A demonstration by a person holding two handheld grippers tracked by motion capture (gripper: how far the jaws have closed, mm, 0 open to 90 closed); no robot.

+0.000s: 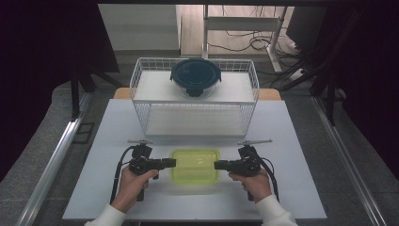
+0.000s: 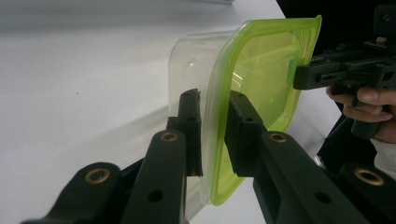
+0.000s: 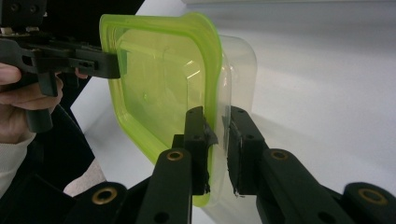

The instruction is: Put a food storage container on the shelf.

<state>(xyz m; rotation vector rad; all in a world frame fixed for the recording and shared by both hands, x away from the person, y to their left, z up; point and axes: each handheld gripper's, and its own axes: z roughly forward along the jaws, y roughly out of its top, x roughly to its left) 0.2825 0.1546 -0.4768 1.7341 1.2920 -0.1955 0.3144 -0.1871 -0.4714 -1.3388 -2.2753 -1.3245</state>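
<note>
I hold the box (image 1: 195, 165) by its two short ends, near the six o'clock edge of the bench (image 1: 117, 122). My left claw (image 1: 172, 163) pinches the lime lid rim at the box's nine o'clock end; my right claw (image 1: 218, 165) pinches the three o'clock end. In the left gripper view my jaws stand narrow with the lid's rim and the clear wall clamped between them. In the right gripper view it is the same: jaws narrow, pressed on rim and wall together.

The rack (image 1: 194, 96) stands at twelve o'clock from the box, with a round dark-lidded tub (image 1: 195, 76) on its top shelf. The lower shelf looks bare, though the wires blur it a little.

I judge the box is just off the bench or about to be, carried level between both hands. The risks come from the grip. Each claw holds only a thin edge, so if one hand pulls outward or rises faster than the other, the rim may slip out or the box may tilt and drop. If the pinch is on the lid alone at either end, the lid could peel off and the clear tub fall. Heading toward twelve o'clock, the box or my claws could catch the rack's front wires.
</note>
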